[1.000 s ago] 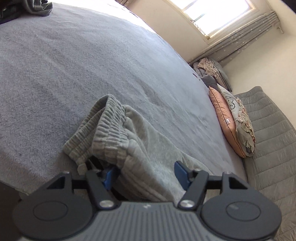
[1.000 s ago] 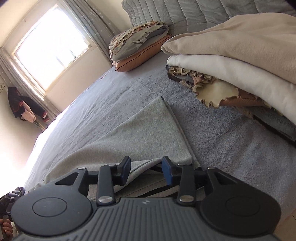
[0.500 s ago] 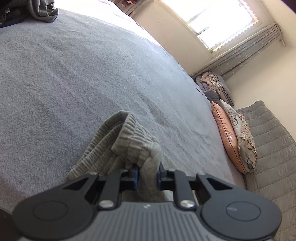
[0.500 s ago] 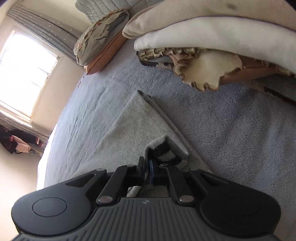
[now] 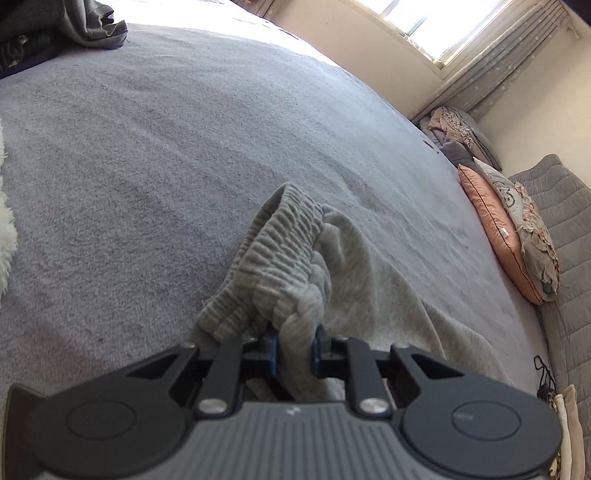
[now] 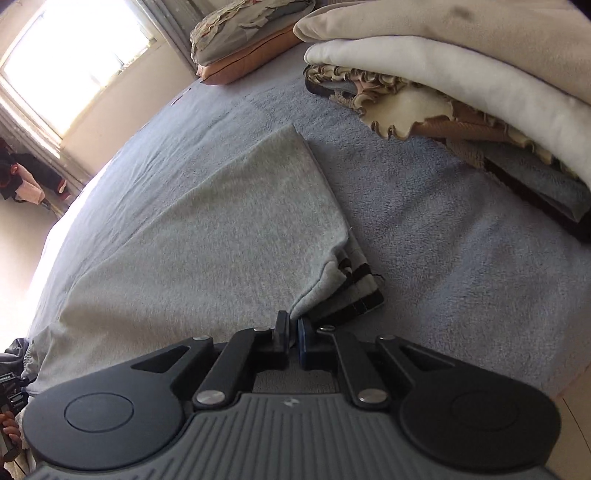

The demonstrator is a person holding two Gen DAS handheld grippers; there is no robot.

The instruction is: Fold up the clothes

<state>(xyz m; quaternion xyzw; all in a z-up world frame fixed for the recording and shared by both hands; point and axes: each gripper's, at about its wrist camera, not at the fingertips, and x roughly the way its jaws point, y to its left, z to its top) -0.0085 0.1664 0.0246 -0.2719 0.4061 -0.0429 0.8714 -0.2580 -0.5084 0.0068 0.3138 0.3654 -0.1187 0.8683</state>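
Light grey sweatpants (image 5: 369, 288) lie on a grey bedspread (image 5: 184, 147). In the left wrist view their ribbed elastic waistband (image 5: 280, 243) bunches upward, and my left gripper (image 5: 293, 350) is shut on a fold of it at the near edge. The right wrist view shows the pants' leg (image 6: 207, 229) spread flat, with a black-and-white striped cuff (image 6: 354, 284) at its end. There my right gripper (image 6: 291, 338) is shut on the grey hem beside that cuff.
Folded cream and beige blankets (image 6: 461, 74) are stacked at the right on the bed. Orange and grey pillows (image 5: 517, 236) lean against a quilted headboard (image 5: 561, 206). Dark clothes (image 5: 55, 26) sit at the far left corner. A window (image 6: 70, 62) lights the room.
Both grippers stood open around the fabric a second ago; each has since closed on it, the left on the waistband, the right on the hem. The waistband now bunches higher.
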